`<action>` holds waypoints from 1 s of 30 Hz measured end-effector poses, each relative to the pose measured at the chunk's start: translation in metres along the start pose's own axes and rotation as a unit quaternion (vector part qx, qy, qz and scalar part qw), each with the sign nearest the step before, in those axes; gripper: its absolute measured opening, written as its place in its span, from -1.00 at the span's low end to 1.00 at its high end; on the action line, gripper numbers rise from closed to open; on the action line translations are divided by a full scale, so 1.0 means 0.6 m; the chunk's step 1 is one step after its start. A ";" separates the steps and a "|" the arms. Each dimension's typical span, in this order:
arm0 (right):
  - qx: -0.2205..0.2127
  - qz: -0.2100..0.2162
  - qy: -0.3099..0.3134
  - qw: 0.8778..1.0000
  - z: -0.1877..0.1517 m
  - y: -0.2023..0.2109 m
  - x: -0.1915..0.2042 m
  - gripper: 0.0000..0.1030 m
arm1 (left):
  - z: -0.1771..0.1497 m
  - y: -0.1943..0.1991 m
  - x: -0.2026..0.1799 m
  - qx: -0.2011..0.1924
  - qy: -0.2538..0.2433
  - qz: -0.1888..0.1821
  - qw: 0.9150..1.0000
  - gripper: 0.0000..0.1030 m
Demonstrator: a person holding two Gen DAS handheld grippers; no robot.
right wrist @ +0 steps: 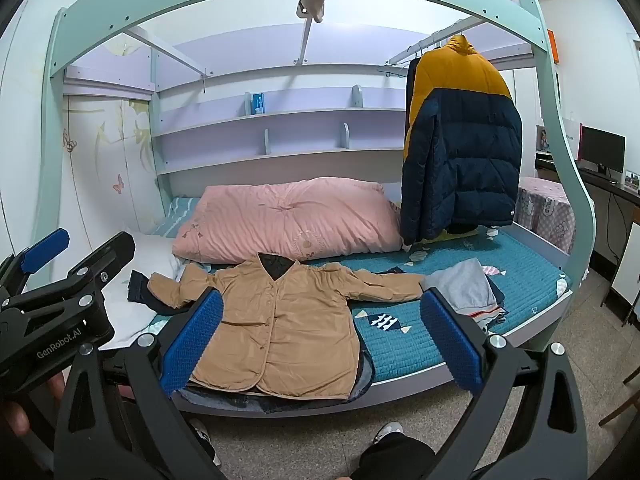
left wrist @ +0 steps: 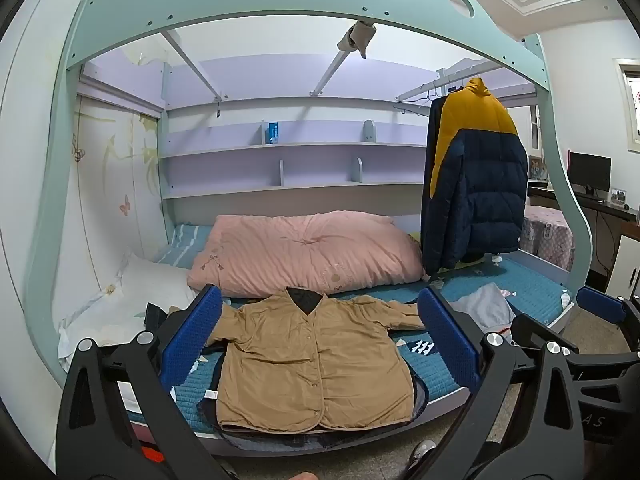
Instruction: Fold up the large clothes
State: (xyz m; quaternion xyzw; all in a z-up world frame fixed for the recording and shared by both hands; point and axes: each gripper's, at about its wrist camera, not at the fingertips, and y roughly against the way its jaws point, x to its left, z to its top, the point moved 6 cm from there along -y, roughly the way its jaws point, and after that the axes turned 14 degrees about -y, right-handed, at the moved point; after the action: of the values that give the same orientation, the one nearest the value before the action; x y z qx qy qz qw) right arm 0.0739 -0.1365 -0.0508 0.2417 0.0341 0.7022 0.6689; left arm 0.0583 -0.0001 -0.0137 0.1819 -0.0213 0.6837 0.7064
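Two claws hang in the air short of the bed's near edge, both spread wide and pinching nothing. Seen along the left claw (left wrist: 320,340), the tan jacket (left wrist: 316,364) lies flat on the teal bedspread (left wrist: 440,372), buttoned front up and collar away, straight ahead of and below that claw and framed between its two blue pads; its left sleeve runs behind the left pad (left wrist: 192,340) and its right sleeve reaches to the right pad. The jacket rests on darker garments whose edges show under its hem. Beyond it a pink quilt (left wrist: 304,252) is bunched toward the far side of the bed. Seen along the right claw (right wrist: 320,344), the same jacket sits ahead and toward the left, its body just inside the left pad (right wrist: 192,344), with open bedspread filling the rest of the gap. A grey garment (right wrist: 464,288) lies just beyond the right pad. Further right, a navy and yellow puffer coat (right wrist: 460,152) hangs from a rail above the bed.
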 end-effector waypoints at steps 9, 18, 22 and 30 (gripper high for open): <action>-0.003 -0.001 0.004 1.000 0.000 0.000 0.000 0.85 | 0.000 0.000 0.000 0.000 0.001 0.000 1.000 0.91; -0.003 -0.001 0.004 1.000 0.000 0.000 -0.001 0.85 | 0.000 0.000 0.000 0.000 0.002 -0.001 1.000 0.91; -0.003 -0.001 0.004 1.000 0.000 -0.001 -0.002 0.85 | 0.000 0.000 0.000 0.000 0.002 -0.001 1.000 0.91; -0.004 -0.001 0.004 1.000 -0.001 -0.002 -0.003 0.85 | 0.000 0.000 0.000 -0.001 0.002 -0.001 1.000 0.91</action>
State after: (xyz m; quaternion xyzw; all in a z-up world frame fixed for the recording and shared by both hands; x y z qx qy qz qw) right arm 0.0745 -0.1381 -0.0525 0.2359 0.0345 0.7026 0.6704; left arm 0.0583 0.0000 -0.0136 0.1797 -0.0198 0.6835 0.7072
